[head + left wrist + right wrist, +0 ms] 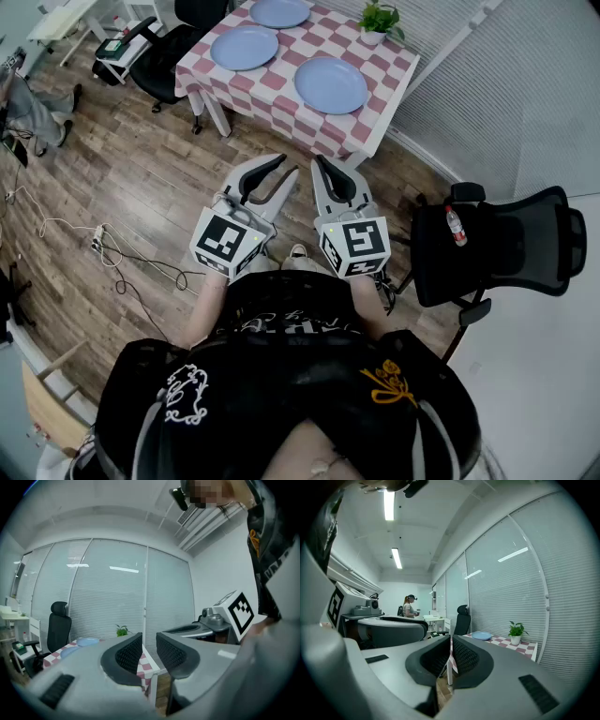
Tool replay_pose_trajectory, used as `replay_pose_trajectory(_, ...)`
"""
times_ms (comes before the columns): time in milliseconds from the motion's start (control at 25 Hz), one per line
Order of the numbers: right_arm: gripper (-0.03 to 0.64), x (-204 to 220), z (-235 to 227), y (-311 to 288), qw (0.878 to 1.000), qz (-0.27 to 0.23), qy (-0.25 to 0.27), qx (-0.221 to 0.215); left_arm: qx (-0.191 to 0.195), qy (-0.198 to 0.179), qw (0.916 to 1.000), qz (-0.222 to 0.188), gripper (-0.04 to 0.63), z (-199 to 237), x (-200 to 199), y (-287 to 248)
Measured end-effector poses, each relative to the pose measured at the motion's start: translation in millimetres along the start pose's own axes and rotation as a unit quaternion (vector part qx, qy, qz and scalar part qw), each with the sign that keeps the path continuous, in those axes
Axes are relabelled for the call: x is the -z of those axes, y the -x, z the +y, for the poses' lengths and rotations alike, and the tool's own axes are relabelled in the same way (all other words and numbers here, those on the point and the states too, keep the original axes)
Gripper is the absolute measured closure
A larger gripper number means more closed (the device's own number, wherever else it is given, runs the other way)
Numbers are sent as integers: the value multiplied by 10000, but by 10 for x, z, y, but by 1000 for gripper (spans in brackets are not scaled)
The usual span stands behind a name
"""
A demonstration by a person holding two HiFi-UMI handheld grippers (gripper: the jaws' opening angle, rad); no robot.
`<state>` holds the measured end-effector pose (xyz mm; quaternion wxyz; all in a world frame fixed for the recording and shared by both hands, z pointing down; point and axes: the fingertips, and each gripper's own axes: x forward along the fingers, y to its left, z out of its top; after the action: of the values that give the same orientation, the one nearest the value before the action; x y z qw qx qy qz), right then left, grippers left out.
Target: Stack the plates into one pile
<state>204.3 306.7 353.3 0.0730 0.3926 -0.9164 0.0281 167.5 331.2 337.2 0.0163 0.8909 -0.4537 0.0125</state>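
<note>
Short of table (pixel 281 98) edge: left gripper (pixel 279 173), right gripper (pixel 323 174) over open floor (pixel 155 173).

Head view, top edge: the farthest round pale-blue plate (pixel 279 11) is clipped at its upper rim. Left gripper view, lower left: pale-blue plates (pixel 87 641) show only as slivers behind the left gripper (pixel 149 644). Right gripper view, centre left: a distant standing person (pixel 409 606), too small to make out.
</note>
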Motion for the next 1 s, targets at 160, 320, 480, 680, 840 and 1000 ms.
replay_pose_trajectory(160,595,26,-15,39,10000,19,-5,-25,-30,30,10000,-1,502,-25,10,-15)
replay_pose_trajectory(320,595,25,-43,71,10000,-18,-45,-38,-42,54,10000,4,502,-40,7,-45)
replay_pose_trajectory(480,595,48,-114,98,9999,-21,-87,-63,-51,38,10000,40,503,-84,30,-106)
replay_pose_trajectory(680,595,55,-245,111,9998,-37,-142,-101,-100,-11,9999,52,503,-110,18,-207)
replay_pose_trajectory(840,594,96,-394,149,9998,-22,-164,-131,-188,-35,9998,57,503,-140,22,-314)
replay_pose_trajectory(1000,595,161,-552,183,9996,7,-179,-209,-243,-47,9997,76,503,-205,55,-455)
